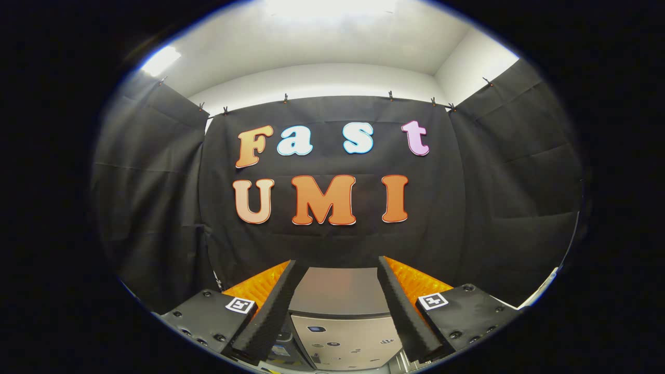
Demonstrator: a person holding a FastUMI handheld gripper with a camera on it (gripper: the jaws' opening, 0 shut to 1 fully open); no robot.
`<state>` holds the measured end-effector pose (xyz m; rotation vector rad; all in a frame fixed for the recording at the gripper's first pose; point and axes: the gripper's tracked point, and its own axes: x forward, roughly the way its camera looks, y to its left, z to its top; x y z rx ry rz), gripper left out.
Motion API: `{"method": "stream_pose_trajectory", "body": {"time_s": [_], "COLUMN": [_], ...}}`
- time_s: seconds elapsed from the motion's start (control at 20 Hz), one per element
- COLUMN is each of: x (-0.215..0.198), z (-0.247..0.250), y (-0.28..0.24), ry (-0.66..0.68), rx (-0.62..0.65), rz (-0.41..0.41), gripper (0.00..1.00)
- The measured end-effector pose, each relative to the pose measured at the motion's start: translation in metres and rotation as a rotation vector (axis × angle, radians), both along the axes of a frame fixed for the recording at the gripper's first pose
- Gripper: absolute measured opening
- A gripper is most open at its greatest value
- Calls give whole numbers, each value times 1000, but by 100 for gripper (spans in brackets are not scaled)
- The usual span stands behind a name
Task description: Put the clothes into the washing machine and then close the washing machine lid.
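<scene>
My gripper (337,265) is held high and level, its two fingers spread apart with nothing between them. Below and between the fingers lies the top of the washing machine (340,332): a grey lid panel (338,292) toward the back and a lighter control panel (345,335) with small markings nearer to me. The lid looks flat and down. The machine's sides are hidden by the fingers.
Black cloth walls (332,239) stand close behind the machine and on both sides. A white ceiling with bright lights (322,31) is above the cloth.
</scene>
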<state>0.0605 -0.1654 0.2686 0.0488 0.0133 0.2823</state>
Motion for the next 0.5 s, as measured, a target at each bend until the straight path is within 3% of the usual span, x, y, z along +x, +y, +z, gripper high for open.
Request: {"method": "stream_pose_trajectory", "body": {"time_s": [0.5], "x": [-16], "z": [-12], "y": [5], "ry": [8], "rx": [-22], "rz": [20], "gripper": [98]}}
